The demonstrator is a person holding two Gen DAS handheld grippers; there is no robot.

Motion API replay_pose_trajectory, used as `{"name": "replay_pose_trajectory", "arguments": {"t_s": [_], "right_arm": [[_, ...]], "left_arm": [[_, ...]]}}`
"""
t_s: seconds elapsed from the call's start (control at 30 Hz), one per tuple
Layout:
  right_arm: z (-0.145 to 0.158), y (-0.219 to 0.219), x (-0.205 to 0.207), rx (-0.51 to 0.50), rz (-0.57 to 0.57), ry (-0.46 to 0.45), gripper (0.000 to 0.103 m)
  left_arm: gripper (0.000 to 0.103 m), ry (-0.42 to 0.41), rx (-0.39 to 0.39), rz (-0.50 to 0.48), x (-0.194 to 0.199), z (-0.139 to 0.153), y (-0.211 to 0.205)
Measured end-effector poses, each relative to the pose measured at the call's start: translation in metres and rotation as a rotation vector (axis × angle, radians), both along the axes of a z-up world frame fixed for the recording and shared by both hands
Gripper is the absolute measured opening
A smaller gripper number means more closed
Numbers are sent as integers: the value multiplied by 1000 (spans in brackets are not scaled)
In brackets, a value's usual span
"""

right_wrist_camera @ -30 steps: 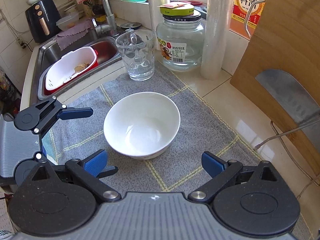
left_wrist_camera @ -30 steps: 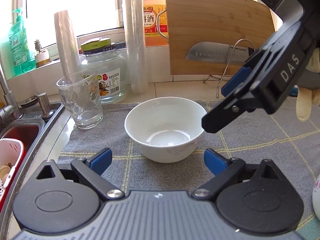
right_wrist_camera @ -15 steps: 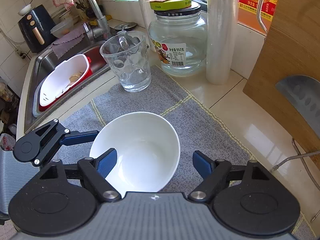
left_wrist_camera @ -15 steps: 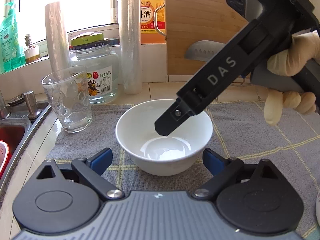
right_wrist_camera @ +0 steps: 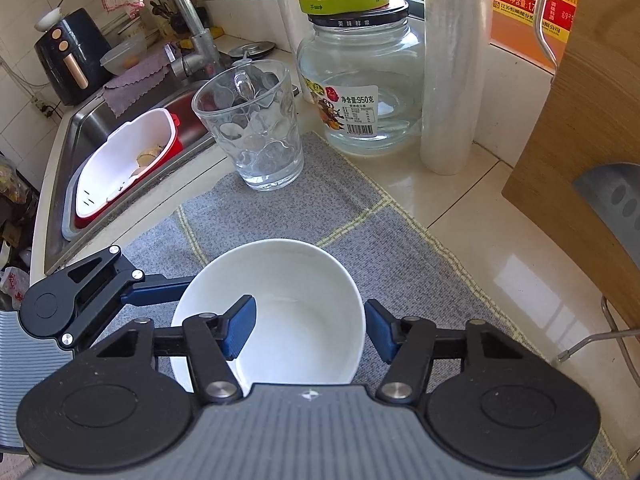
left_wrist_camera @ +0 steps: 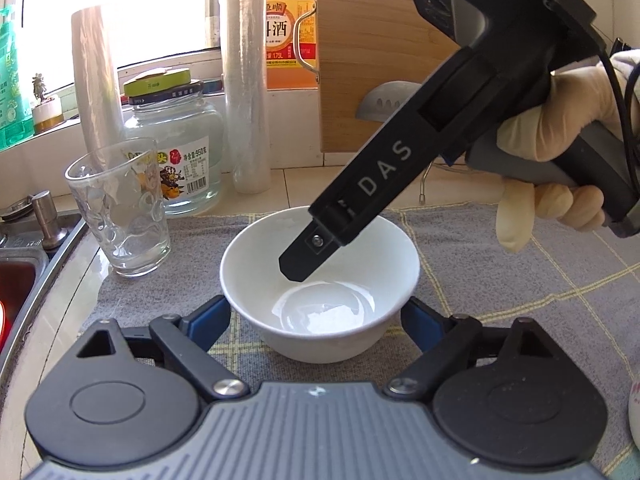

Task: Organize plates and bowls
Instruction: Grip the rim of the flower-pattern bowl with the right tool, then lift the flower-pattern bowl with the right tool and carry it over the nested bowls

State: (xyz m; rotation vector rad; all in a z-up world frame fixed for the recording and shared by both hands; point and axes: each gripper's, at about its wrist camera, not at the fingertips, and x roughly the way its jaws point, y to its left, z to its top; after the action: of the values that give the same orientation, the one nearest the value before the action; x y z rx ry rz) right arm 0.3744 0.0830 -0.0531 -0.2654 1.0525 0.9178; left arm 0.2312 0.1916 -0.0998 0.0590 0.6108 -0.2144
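A white bowl (left_wrist_camera: 320,288) stands upright on a grey checked mat (left_wrist_camera: 500,264). My left gripper (left_wrist_camera: 316,316) is open, its blue pads on either side of the bowl's near wall. In the right wrist view the bowl (right_wrist_camera: 296,304) sits between the fingers of my right gripper (right_wrist_camera: 310,332): the left pad (right_wrist_camera: 240,330) is inside the bowl, the right pad outside its rim. The jaws stand open around the bowl's right wall; contact with it is unclear. The right gripper's finger (left_wrist_camera: 308,252) reaches into the bowl in the left wrist view.
A drinking glass (right_wrist_camera: 252,128), a glass jar (right_wrist_camera: 360,80) and a plastic wrap roll (right_wrist_camera: 452,64) stand behind the bowl. The sink (right_wrist_camera: 120,152) with a white-and-red strainer basket lies left. A wooden cutting board (left_wrist_camera: 380,40) with a knife leans at the back right.
My right gripper has come down over the bowl and narrowed, one finger now inside it. My left gripper has moved forward so its pads flank the bowl.
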Motion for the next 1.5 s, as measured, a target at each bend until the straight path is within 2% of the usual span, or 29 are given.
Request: {"name": "replay_pose_trajectory", "arguments": {"t_s": [0.3,0.67,1.2,1.5], "right_arm": [[0,2,-2,3,11,2,64],[9,-1,-12,21,21,7,64],[30,-24,-65,70,32,33,64],[42,-48,-95,104,1,39,64]], "left_arm": [[90,12,-19,-10,1,1,3],[89,35,10,-19,-7,7,0],[89,67,55,-56,-50,31,-17],[89,64,75,-88,-79,46,-35]]}}
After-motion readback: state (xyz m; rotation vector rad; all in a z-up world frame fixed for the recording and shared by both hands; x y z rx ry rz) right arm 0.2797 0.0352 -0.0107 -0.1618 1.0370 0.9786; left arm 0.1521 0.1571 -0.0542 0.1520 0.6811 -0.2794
